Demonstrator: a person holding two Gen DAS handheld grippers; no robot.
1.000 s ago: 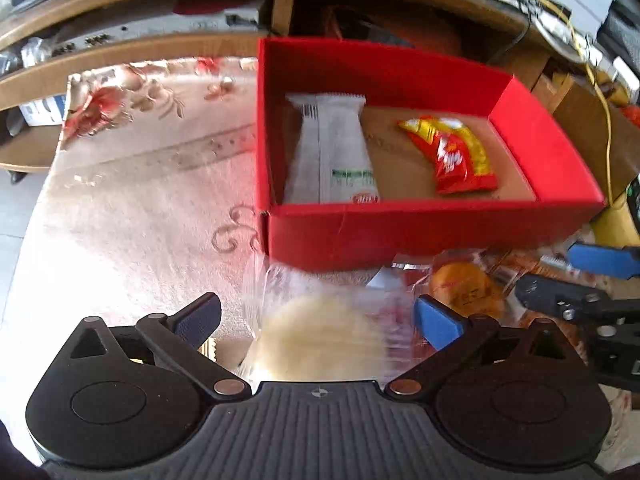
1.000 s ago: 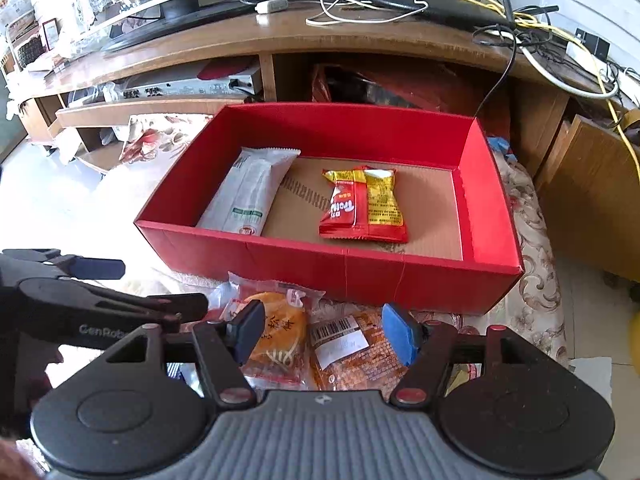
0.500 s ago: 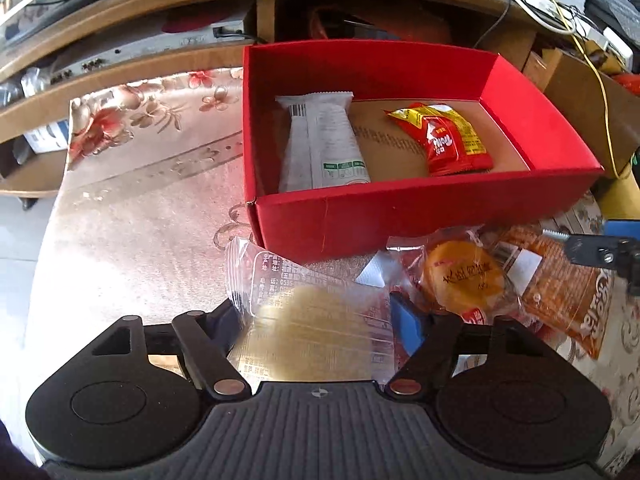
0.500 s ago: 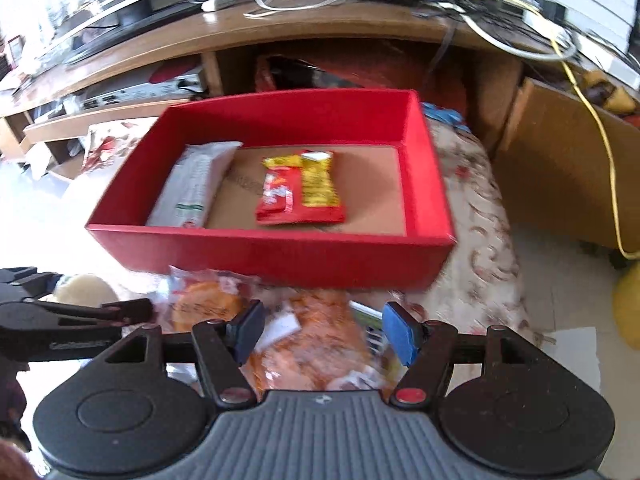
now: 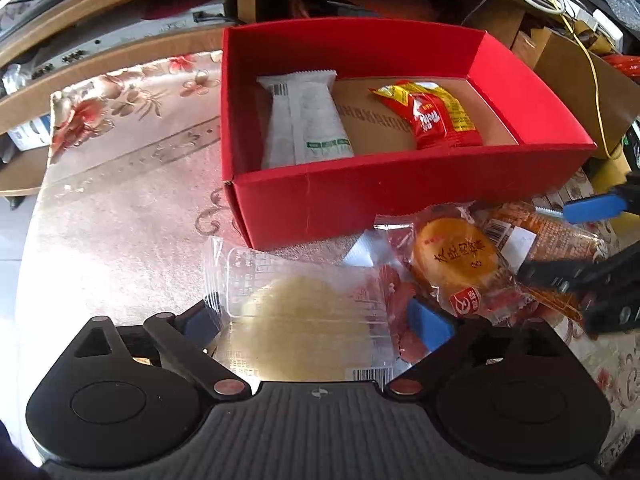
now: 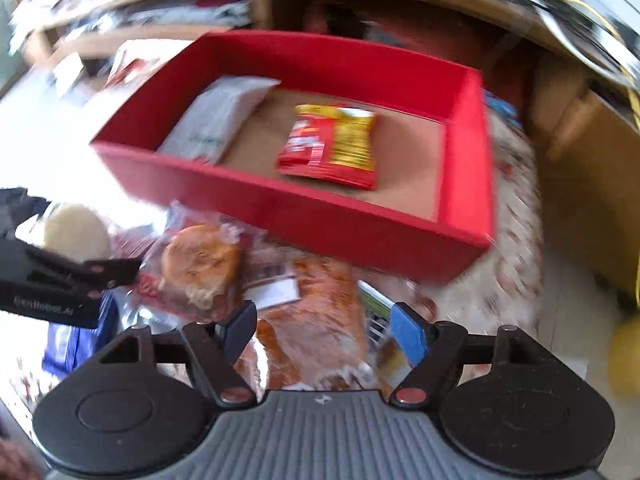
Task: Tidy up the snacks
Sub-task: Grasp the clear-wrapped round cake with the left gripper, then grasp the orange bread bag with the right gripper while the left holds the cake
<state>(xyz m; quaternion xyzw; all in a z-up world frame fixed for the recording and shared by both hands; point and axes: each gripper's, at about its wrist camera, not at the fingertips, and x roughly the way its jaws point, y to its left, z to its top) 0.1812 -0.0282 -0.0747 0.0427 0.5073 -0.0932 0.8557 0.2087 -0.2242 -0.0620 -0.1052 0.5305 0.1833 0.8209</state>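
The table, spread with a flowered cloth, carries a red box that stands open toward the far side, evidently as the collecting place for the snacks. Two packets already lie flat on its cardboard floor: a white packet along the left wall and a red-and-yellow packet near the middle, side by side and apart, which leaves the right part of the floor free for more. The rest of the snacks lie loose on the table just in front of the box's near wall. Nearest the left gripper is a clear-wrapped pale cake; it lies between the fingers, which are opening and stand wide on either side of the wrapper, so it looks bracketed rather than pinched. Beside it to the right lies an orange round cake in a red-edged wrapper. The right gripper hangs over an orange-brown packet, its fingers also opening with the packet between them; that view is blurred, so contact cannot be judged, though the pose suggests it is lining up a pick.
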